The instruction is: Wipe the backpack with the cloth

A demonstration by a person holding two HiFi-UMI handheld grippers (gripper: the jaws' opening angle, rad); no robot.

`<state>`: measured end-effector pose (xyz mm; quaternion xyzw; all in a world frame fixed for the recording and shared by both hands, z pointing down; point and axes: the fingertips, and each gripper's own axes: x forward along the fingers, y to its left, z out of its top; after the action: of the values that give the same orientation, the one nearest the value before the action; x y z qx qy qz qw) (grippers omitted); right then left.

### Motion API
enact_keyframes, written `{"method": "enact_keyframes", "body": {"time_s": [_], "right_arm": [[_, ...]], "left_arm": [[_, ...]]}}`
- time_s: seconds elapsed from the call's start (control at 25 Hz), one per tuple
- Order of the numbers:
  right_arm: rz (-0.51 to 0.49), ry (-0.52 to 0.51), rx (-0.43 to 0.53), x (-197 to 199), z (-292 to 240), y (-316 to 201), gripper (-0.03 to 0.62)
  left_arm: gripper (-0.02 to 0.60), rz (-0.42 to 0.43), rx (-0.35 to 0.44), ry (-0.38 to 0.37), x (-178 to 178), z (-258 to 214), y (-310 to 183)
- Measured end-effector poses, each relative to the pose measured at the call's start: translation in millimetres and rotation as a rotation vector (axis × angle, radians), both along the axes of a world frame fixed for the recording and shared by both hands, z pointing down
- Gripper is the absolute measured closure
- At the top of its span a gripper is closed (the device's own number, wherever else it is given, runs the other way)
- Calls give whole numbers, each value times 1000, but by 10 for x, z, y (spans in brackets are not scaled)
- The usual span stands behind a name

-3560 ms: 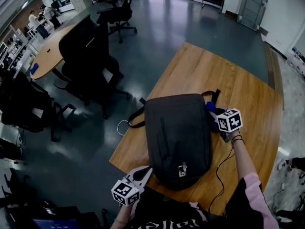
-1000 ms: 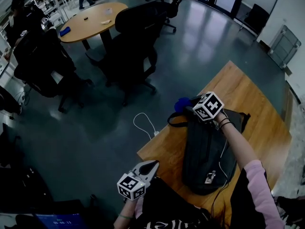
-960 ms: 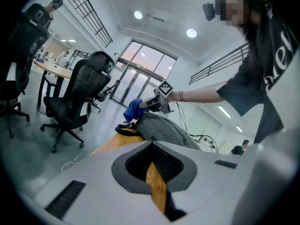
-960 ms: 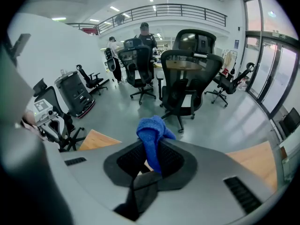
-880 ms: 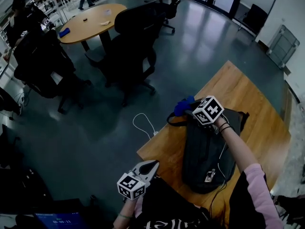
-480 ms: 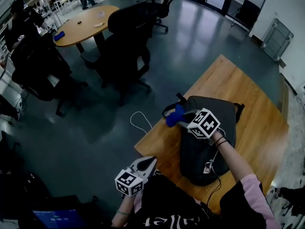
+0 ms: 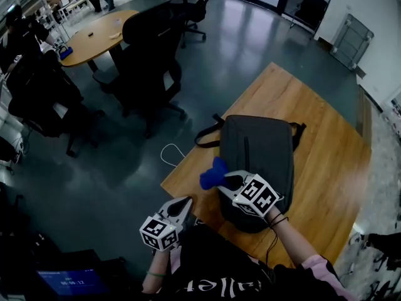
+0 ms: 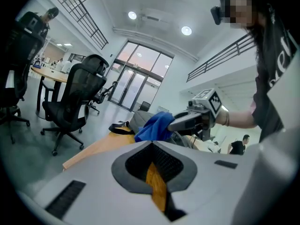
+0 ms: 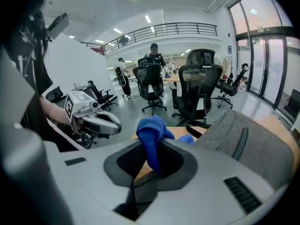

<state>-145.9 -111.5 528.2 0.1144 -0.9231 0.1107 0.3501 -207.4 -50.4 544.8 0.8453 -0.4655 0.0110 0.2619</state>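
A dark grey backpack [image 7: 260,155] lies flat on the wooden table [image 7: 326,162], straps toward its far-left end. My right gripper [image 7: 220,180] is shut on a blue cloth [image 7: 213,174], held off the backpack's near-left side over the table's left edge. In the right gripper view the cloth [image 9: 151,135] sticks up from between the jaws, the backpack [image 9: 243,144] to the right. My left gripper [image 7: 183,207] hovers below the table's near corner, jaws together and empty. The left gripper view shows the cloth [image 8: 153,126] and right gripper [image 8: 185,122] ahead.
Black office chairs [image 7: 147,49] stand on the dark floor left of the table. A round wooden table [image 7: 94,37] is farther back left. A white cable loop [image 7: 168,155] lies on the floor by the table edge. People stand in the background.
The right gripper has drawn the blue cloth from the backpack's far top end down along its left side toward me. The left gripper has kept its place.
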Motion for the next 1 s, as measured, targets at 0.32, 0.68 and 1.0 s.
{"method": "enact_keyframes", "body": {"time_s": [0.32, 0.68, 1.0], "right_arm": [[114, -135, -117, 397, 90, 740, 539], [144, -204, -166, 749, 150, 1323, 539], [330, -250, -126, 1438, 170, 1132, 539]], "left_arm": [[583, 14, -18, -10, 407, 15, 239], [583, -5, -31, -45, 676, 7, 562], [583, 58, -33, -68, 1165, 11, 788]]}}
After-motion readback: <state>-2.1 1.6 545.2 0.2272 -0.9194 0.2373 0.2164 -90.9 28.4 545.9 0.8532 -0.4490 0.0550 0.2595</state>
